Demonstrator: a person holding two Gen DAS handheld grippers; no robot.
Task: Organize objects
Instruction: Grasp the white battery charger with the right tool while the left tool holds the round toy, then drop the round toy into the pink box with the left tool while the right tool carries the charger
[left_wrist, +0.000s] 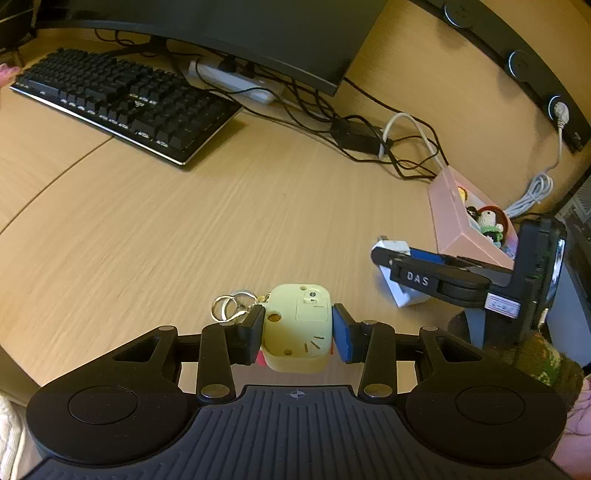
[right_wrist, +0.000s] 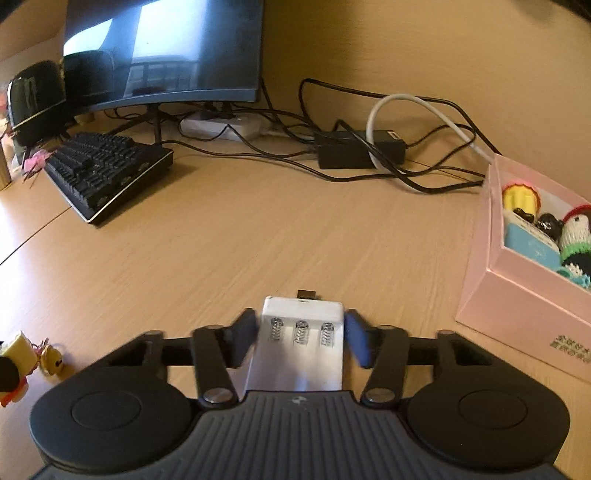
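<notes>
My left gripper (left_wrist: 298, 328) is shut on a pale yellow toy keychain (left_wrist: 297, 326), with its metal rings (left_wrist: 231, 304) lying on the desk just ahead to the left. My right gripper (right_wrist: 300, 338) is shut on a white USB battery charger (right_wrist: 301, 343) with three springs showing and its plug pointing forward. The right gripper (left_wrist: 384, 260) also shows in the left wrist view, holding the charger (left_wrist: 400, 291). A pink open box (right_wrist: 517, 288) with small toys inside stands to the right; it also shows in the left wrist view (left_wrist: 458, 221).
A black keyboard (left_wrist: 122, 99) and a monitor (left_wrist: 258, 33) stand at the back left. A power strip (left_wrist: 236, 81), a black adapter (right_wrist: 354, 147) and tangled cables (right_wrist: 424, 147) lie behind. The yellow toy (right_wrist: 16, 354) shows at the right wrist view's left edge.
</notes>
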